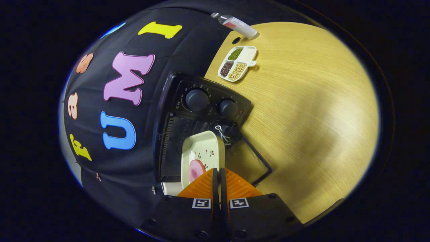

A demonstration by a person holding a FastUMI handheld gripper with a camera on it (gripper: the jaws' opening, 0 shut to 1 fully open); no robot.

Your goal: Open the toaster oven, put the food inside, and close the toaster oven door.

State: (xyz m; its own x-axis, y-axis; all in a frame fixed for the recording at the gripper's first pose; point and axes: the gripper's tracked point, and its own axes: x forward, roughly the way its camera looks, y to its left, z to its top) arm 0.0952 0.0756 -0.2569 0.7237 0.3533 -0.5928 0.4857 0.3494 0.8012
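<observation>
A black toaster oven [178, 87] with two round knobs [197, 100] stands on the wooden table [312, 111] against the booth wall. Its glass door [250, 159] hangs open toward the table, with a white string [221, 132] at its handle. A cream rectangular plate [205, 148] with a cherry pattern carries a pink slice of food [195, 170]. The plate sits at the oven's opening, over the dark cavity [173, 148]. My gripper [219, 174] is shut on the plate's near rim, and its fingers hide that edge.
A white divided dish [250, 53] holding green, dark and pale beans lies on the table beyond the oven. A small capped tube [237, 25] lies at the table's far edge beside a round hole [236, 40]. Bare wood stretches away from the door.
</observation>
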